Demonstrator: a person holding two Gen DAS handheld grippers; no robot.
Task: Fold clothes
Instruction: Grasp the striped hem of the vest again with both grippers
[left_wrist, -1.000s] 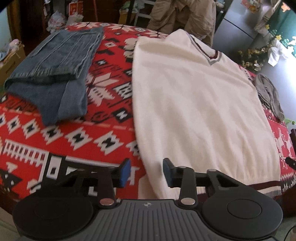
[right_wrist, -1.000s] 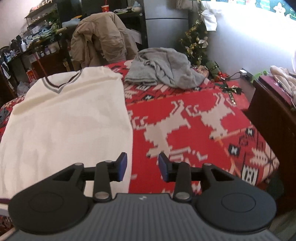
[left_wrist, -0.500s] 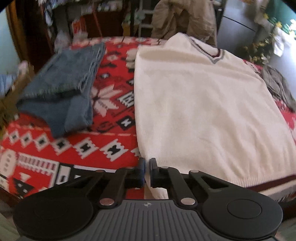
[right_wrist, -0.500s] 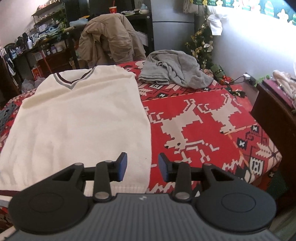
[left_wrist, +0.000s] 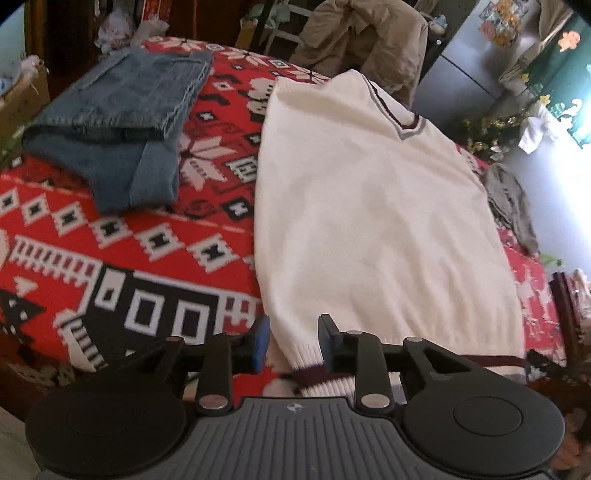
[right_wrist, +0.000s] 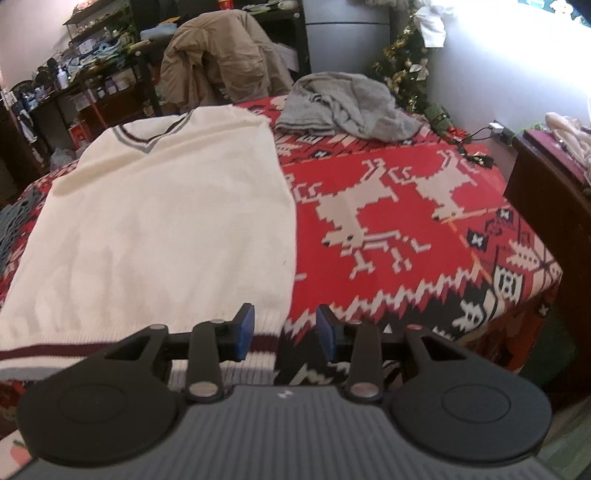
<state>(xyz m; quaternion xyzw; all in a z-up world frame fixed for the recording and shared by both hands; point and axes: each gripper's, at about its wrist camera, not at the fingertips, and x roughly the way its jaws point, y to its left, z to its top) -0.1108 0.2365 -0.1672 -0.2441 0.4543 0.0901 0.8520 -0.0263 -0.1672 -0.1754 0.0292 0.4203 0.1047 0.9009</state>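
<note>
2 grippers hang over the near hem of a cream sweater (left_wrist: 369, 206) lying flat on the red patterned blanket (left_wrist: 122, 258). The left gripper (left_wrist: 293, 338) is opening around the hem's left corner. The right gripper (right_wrist: 285, 330) stands spread over the right corner, pinching nothing.

A red blanket (right_wrist: 424, 206) with white reindeer and black-and-white geometric bands covers the bed. Behind the bed a tan jacket (right_wrist: 221, 59) hangs over a chair. A small decorated Christmas tree (right_wrist: 404, 70) stands by the pale wall, with a grey cabinet (left_wrist: 461, 81) next to it. Cluttered dark shelves (right_wrist: 85, 77) fill the far left, and a dark wooden dresser (right_wrist: 546, 206) sits just beside the bed's right edge.
</note>
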